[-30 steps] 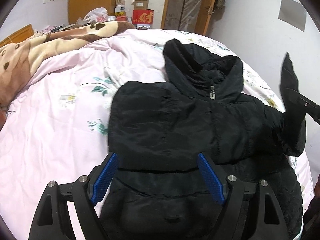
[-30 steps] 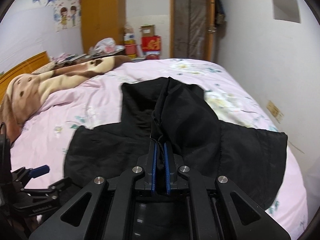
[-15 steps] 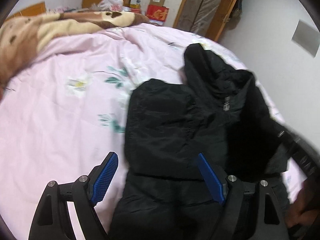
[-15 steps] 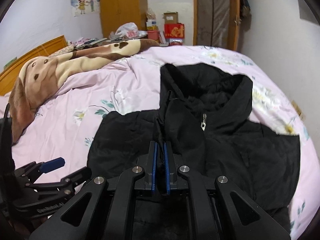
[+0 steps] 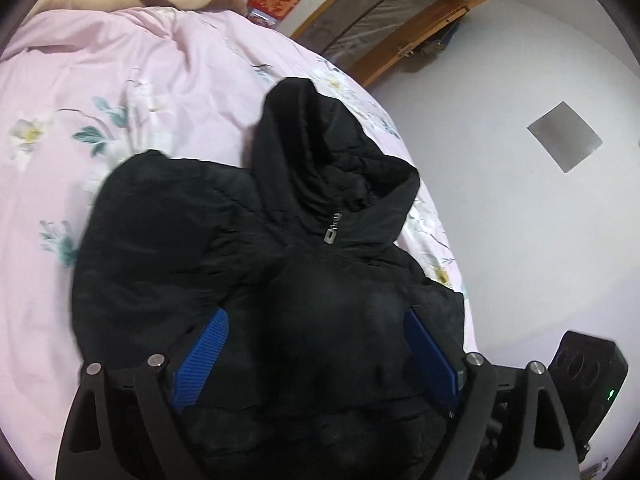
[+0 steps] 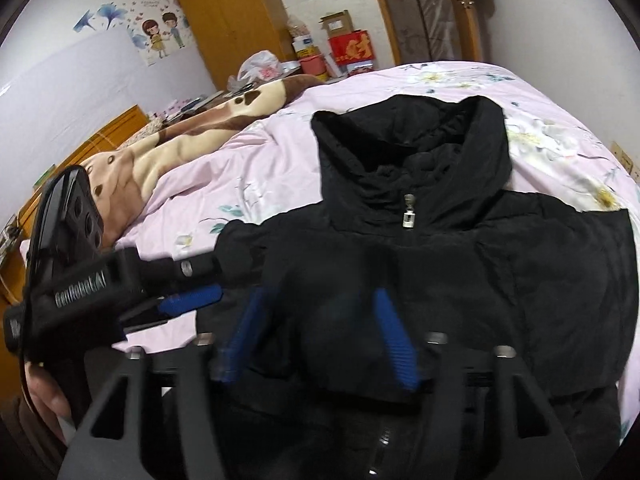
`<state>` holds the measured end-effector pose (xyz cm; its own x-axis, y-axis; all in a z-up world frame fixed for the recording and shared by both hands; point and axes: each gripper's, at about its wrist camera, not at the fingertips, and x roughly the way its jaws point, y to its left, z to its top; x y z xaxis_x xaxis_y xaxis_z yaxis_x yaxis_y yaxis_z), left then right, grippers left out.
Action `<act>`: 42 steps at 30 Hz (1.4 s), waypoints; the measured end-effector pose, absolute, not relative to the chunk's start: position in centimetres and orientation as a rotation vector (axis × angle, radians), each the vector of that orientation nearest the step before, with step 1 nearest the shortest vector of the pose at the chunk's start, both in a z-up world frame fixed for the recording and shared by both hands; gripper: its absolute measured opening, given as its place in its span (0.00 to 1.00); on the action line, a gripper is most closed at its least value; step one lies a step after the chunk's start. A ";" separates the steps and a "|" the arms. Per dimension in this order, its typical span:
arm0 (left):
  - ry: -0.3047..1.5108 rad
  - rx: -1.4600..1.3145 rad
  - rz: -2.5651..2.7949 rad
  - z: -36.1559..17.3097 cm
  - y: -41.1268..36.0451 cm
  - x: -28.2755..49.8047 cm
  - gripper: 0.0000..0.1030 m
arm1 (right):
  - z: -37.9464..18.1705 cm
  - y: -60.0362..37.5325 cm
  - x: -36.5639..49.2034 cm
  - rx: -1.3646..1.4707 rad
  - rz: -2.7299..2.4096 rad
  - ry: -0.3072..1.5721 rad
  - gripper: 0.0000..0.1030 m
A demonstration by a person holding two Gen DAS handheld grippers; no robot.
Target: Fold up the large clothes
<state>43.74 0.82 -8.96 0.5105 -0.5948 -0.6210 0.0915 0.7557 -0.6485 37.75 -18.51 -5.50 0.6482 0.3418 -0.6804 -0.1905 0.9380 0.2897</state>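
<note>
A black hooded puffer jacket (image 5: 320, 260) (image 6: 440, 272) lies front up on the pink bed, hood (image 6: 412, 140) toward the far end and zipper pull (image 6: 408, 220) at the collar. Both sleeves are folded in over the chest. My left gripper (image 5: 316, 316) hovers low over the jacket's middle with its jaws opening wide; its pads press on nothing. In the right wrist view it shows at the left as a blue fingertip (image 6: 192, 296). My right gripper (image 6: 320, 294) is blurred, its jaws opening over the folded sleeve, with no cloth pinched between the pads.
The pink floral bedsheet (image 5: 120, 80) spreads to the left, with a brown and cream blanket (image 6: 180, 148) beyond it. A white wall (image 5: 520, 220) runs close along the bed's right edge. A wardrobe (image 6: 232, 20), boxes (image 6: 352, 48) and a door (image 6: 432, 12) stand at the back.
The right gripper, shut on the sleeve before, has dropped and come apart, leaving the sleeve across the jacket's front. The left gripper has swung right over the jacket, rolled, and widened.
</note>
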 end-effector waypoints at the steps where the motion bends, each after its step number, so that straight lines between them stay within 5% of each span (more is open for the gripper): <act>1: 0.967 -0.578 -0.456 -9.1 0.3 44.0 0.89 | -5.5 -18.8 37.7 0.205 0.308 0.817 0.59; 14: 1.147 -0.249 -0.224 -13.1 -4.9 44.8 0.88 | -4.4 -25.1 34.6 0.018 0.073 0.799 0.59; 16: 1.136 -0.229 -0.202 -12.9 -5.4 44.5 0.81 | -4.5 -25.7 34.6 -0.023 0.029 0.809 0.59; 21: 1.100 -0.097 -0.161 -11.8 -7.1 44.3 0.25 | -4.5 -27.4 34.6 -0.007 -0.020 0.825 0.59; 24: 1.070 -0.054 -0.143 -10.8 -7.4 44.3 0.09 | -4.5 -27.8 34.4 0.004 -0.032 0.825 0.59; 35: 0.869 -0.096 -0.092 -4.0 -2.9 43.2 0.06 | -3.3 -28.4 34.1 -0.005 -0.098 0.797 0.59; 42: 0.897 -0.114 -0.035 -6.2 0.2 42.2 0.07 | -3.7 -28.9 34.6 -0.001 -0.122 0.796 0.59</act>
<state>42.15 0.23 -6.20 0.6235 -0.0781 -0.7779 -0.0178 0.9933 -0.1139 34.60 -28.94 -3.68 0.6927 -0.1097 -0.7129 0.1091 0.9929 -0.0468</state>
